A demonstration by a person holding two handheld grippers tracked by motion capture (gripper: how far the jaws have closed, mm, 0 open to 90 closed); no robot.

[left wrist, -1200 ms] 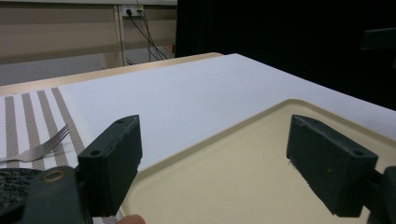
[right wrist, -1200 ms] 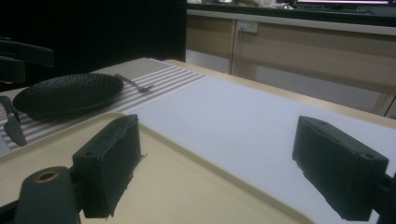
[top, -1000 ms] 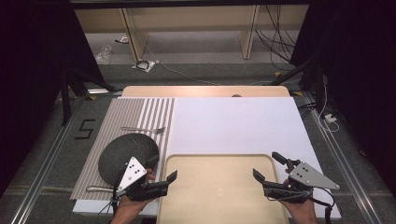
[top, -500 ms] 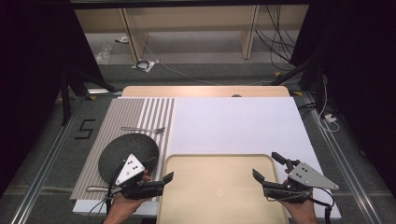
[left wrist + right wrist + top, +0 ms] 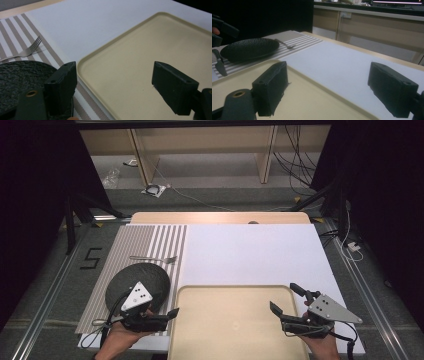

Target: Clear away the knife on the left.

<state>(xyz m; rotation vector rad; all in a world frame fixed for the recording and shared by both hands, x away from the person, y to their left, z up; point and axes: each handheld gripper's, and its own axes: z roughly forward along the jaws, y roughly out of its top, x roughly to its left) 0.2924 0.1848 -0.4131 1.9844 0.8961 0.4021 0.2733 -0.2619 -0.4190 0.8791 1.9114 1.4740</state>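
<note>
High view shows the left tool (image 5: 172, 312), jaws apart, has edged left toward the black plate (image 5: 137, 281), while the right tool (image 5: 286, 298) stays open over the beige tray (image 5: 235, 292).

The right tongs (image 5: 327, 87) are gaping wide over the beige tray (image 5: 307, 100); beyond it, a black plate (image 5: 249, 48) and fork (image 5: 285, 44) are lying on the striped mat (image 5: 294, 42).

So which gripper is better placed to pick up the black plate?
Left. The left gripper hangs open right beside the black plate, while the right gripper sits across the beige tray.
</note>
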